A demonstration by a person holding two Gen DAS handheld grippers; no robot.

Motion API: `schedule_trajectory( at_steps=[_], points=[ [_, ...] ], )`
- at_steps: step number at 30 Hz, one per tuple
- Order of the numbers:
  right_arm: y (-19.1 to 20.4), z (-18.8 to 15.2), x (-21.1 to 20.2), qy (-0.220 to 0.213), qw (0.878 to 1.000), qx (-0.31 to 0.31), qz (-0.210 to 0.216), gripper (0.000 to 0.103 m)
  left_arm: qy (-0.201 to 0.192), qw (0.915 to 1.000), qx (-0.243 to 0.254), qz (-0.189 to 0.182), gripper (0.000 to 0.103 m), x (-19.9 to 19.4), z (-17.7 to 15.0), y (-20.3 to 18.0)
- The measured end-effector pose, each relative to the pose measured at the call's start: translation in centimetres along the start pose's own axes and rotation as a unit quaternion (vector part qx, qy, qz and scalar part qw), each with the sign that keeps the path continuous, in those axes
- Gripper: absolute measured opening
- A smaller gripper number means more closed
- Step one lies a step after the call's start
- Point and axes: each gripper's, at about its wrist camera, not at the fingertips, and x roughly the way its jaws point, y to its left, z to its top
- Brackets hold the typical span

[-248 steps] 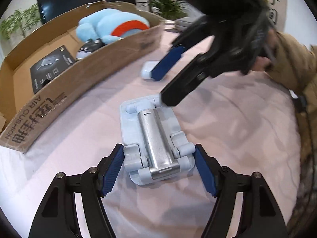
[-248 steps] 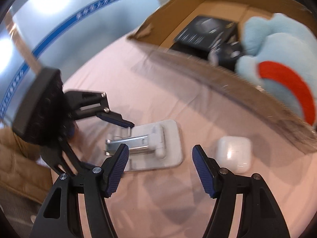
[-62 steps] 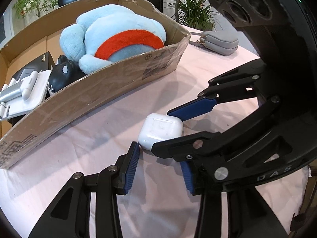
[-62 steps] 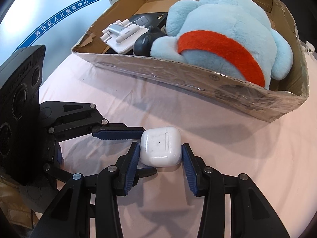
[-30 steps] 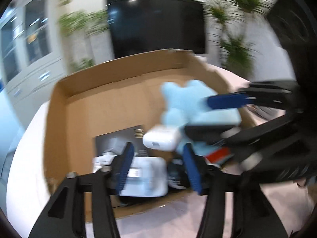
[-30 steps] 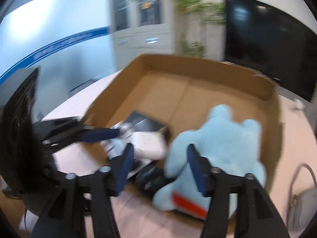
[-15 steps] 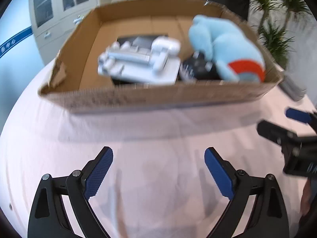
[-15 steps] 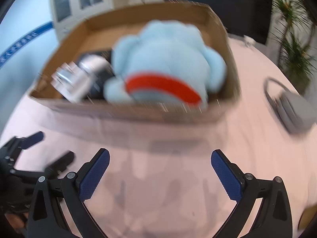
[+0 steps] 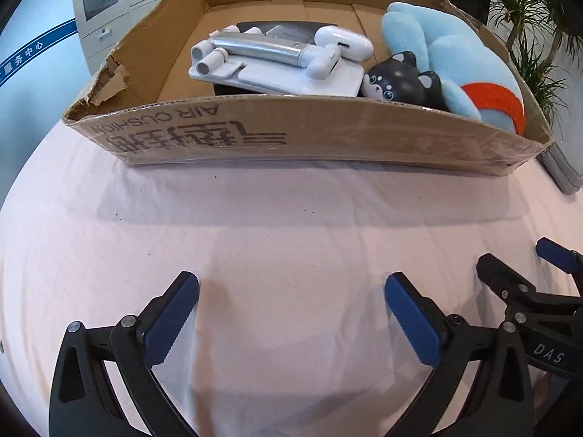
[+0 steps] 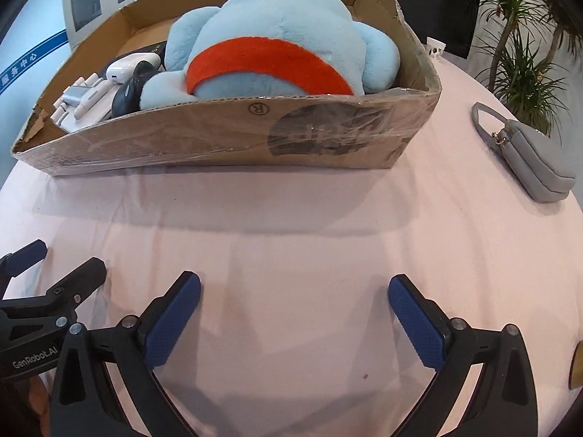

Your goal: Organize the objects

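Holding both tools low over the pink-clothed surface [image 9: 291,225], you have the left hand-held gripper [image 9: 291,313] spread wide with nothing between its blue pads [image 9: 171,320]; its jaws have just been opening. Your right hand-held gripper [image 10: 293,313] is likewise wide apart and empty, just beside the left one. Ahead of both sits the cardboard box [image 9: 328,134]. Inside it, the white earbud case [image 9: 344,43] rests on top of the pale phone stand [image 9: 277,69], at its far right end, near the small black dog figure [image 9: 400,82]. The blue plush toy [image 10: 277,36] with its red band fills the box's right end. A grey pouch [image 10: 528,156] lies on the cloth well to the right of the box
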Motion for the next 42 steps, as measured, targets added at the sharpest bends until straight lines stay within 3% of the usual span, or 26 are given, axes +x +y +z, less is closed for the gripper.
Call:
schedule_trajectory(
  at_steps=[42],
  points=[
    [1.0,0.2,-0.6,-0.001,1.0,0.01,-0.007,0.103,0.0,1.0,-0.001,-0.001,0.102,0.2,-0.2,-0.1]
  ],
)
